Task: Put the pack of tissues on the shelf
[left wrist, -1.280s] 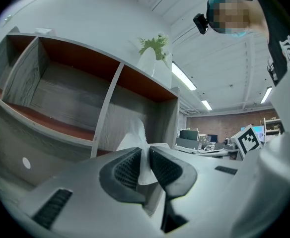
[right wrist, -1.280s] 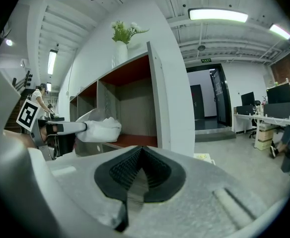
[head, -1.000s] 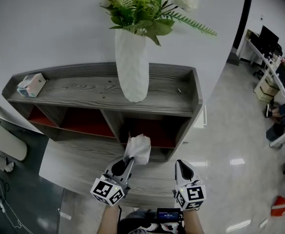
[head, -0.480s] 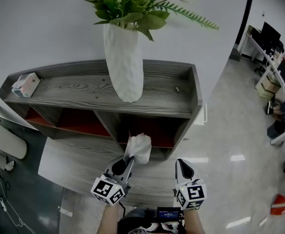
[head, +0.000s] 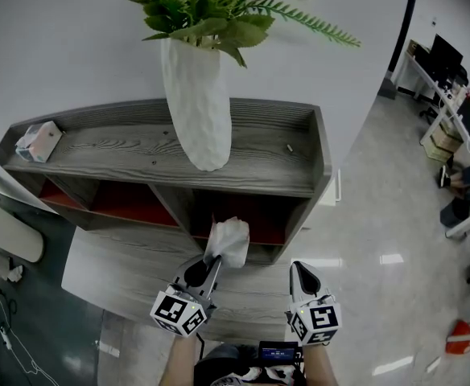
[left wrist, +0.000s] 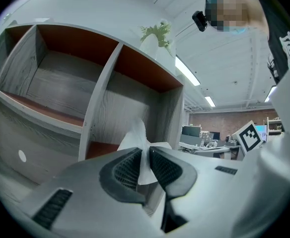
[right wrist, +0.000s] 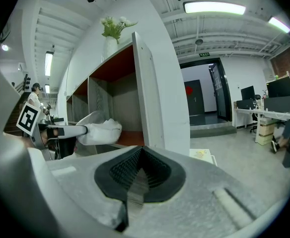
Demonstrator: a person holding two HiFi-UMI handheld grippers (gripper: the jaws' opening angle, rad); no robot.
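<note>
Our left gripper (head: 208,270) still pinches the pack of tissues (head: 229,242), with the jaws clamped on its lower edge. It holds the pack up at the mouth of the lower right compartment of the shelf (head: 299,175). Our right gripper (head: 300,272) hangs just beside it, jaws pressed together on nothing. Neither gripper has shifted since a second ago. Only our view has swung, so the vase (head: 195,111) and the small box (head: 38,141) on the top board now sit further left in the head view.

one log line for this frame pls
left gripper shut on pack of tissues | right gripper shut, empty | held at shelf right compartment opening
</note>
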